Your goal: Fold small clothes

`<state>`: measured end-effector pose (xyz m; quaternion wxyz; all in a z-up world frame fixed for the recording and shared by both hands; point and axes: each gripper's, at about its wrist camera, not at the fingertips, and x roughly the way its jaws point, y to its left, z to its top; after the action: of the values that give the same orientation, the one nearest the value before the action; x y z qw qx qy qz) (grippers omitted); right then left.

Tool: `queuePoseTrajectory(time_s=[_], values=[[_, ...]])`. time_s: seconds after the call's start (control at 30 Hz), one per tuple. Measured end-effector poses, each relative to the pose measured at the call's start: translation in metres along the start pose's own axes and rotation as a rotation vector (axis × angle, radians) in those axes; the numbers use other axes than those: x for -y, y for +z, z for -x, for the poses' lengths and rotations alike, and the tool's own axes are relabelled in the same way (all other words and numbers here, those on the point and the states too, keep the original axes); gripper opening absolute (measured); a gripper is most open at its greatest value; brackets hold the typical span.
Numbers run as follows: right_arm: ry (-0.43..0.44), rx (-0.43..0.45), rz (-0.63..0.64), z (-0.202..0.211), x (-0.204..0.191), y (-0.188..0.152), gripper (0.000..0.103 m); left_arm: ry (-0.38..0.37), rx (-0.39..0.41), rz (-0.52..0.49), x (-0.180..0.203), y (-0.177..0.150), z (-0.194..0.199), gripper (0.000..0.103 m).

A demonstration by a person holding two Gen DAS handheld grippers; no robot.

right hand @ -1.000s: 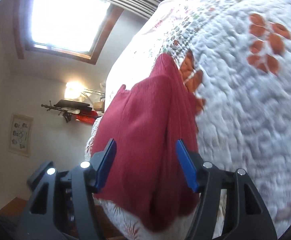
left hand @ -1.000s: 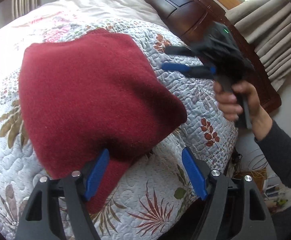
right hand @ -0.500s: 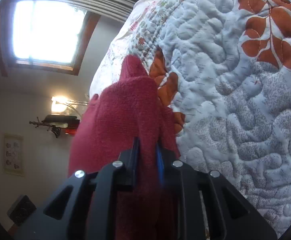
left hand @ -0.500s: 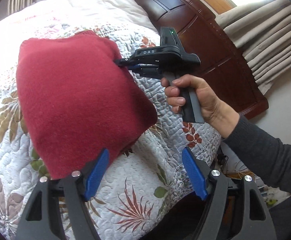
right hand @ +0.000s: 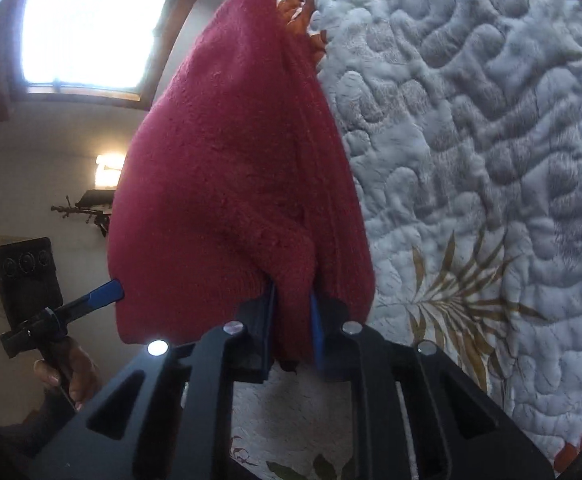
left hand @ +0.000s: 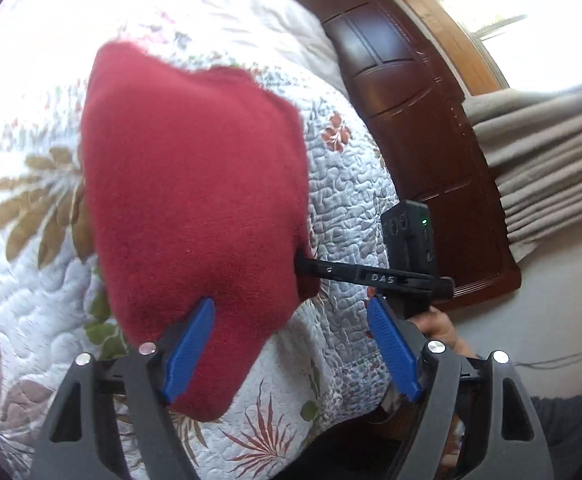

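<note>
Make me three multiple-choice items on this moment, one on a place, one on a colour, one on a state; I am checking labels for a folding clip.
1. Where does the garment lie?
A. on a quilted bed cover
B. on a bare wooden floor
C. in a basket

2. What colour is the garment?
A. green
B. dark red
C. yellow

3. How do the two grippers stand?
A. both open
B. left shut, right open
C. right shut on the garment, left open

Key:
1 A, the garment rests on the bed cover.
2 B, it is dark red in both views.
3 C, the right gripper pinches a fold; the left gripper has its fingers spread wide.
</note>
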<state>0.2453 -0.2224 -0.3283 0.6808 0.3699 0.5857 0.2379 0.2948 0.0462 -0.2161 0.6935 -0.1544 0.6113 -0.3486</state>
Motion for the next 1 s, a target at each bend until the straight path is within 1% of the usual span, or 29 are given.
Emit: queuePoseTrajectory(time_s=[0.03,0.07,0.1,0.13,0.17,0.23,0.27,0.3,0.33,0.37,0.4,0.43,0.47,0.5,0.53,0.57,0.6,0.67,0.73,0.77,0.87,0.93,1.0], values=[[0.030,0.016,-0.008,0.007,0.000,-0.002,0.014,0.000,0.004,0.000,0.002,0.000,0.003,0.078],[0.057,0.044,-0.016,0.017,0.000,-0.005,0.024,-0.006,0.010,0.001,0.004,-0.001,0.008,0.078],[0.060,0.080,-0.024,0.029,0.001,-0.008,0.030,-0.014,0.020,-0.003,0.006,-0.001,0.013,0.079],[0.057,0.102,-0.025,0.036,0.002,-0.011,0.042,-0.018,0.033,-0.008,0.007,-0.004,0.018,0.079],[0.060,0.106,-0.028,0.039,0.002,-0.013,0.049,-0.021,0.045,-0.010,0.008,-0.005,0.023,0.081],[0.079,0.082,-0.033,0.031,0.004,-0.014,0.050,-0.016,0.057,0.006,0.002,-0.010,0.028,0.083],[0.070,0.063,-0.029,0.023,0.003,-0.013,0.044,-0.010,0.056,0.023,-0.002,-0.013,0.028,0.083],[0.050,0.042,-0.019,0.014,0.003,-0.012,0.033,-0.016,0.050,0.049,-0.005,-0.015,0.027,0.083],[0.024,0.014,-0.025,0.002,0.005,-0.008,0.019,-0.023,0.047,0.071,-0.008,-0.016,0.027,0.083],[0.011,0.000,-0.049,-0.003,0.012,-0.007,0.020,-0.028,0.049,0.089,-0.010,-0.019,0.029,0.083],[0.023,-0.002,-0.065,-0.004,0.018,-0.006,0.023,-0.031,0.054,0.103,-0.012,-0.022,0.032,0.083],[0.049,0.001,-0.068,0.001,0.020,-0.006,0.031,-0.029,0.059,0.113,-0.015,-0.025,0.036,0.083],[0.083,0.010,-0.069,0.010,0.022,-0.005,0.047,-0.019,0.069,0.122,-0.018,-0.027,0.042,0.087],[0.135,0.024,-0.079,0.021,0.026,-0.002,0.063,-0.011,0.086,0.133,-0.022,-0.029,0.048,0.090],[0.171,0.046,-0.089,0.030,0.029,0.005,0.094,-0.011,0.102,0.151,-0.028,-0.030,0.054,0.094],[0.186,0.070,-0.094,0.037,0.032,0.014,0.097,-0.012,0.108,0.173,-0.035,-0.030,0.056,0.095],[0.203,0.071,-0.102,0.040,0.034,0.027,0.097,-0.016,0.108,0.205,-0.044,-0.028,0.056,0.095],[0.266,0.035,-0.114,0.034,0.038,0.057,0.097,-0.044,0.099,0.261,-0.060,-0.024,0.052,0.095],[0.297,-0.008,-0.107,0.017,0.036,0.087,0.097,-0.096,0.079,0.308,-0.072,-0.019,0.042,0.095],[0.319,-0.036,-0.105,0.006,0.036,0.102,0.097,-0.110,0.064,0.329,-0.077,-0.016,0.036,0.096],[0.356,-0.101,-0.104,-0.022,0.036,0.133,0.097,-0.177,0.035,0.381,-0.090,-0.011,0.018,0.096],[0.382,-0.138,-0.089,-0.036,0.034,0.149,0.097,-0.198,0.018,0.399,-0.096,-0.007,0.005,0.096],[0.383,-0.165,-0.061,-0.045,0.026,0.155,0.097,-0.201,-0.010,0.407,-0.100,-0.003,-0.008,0.096]])
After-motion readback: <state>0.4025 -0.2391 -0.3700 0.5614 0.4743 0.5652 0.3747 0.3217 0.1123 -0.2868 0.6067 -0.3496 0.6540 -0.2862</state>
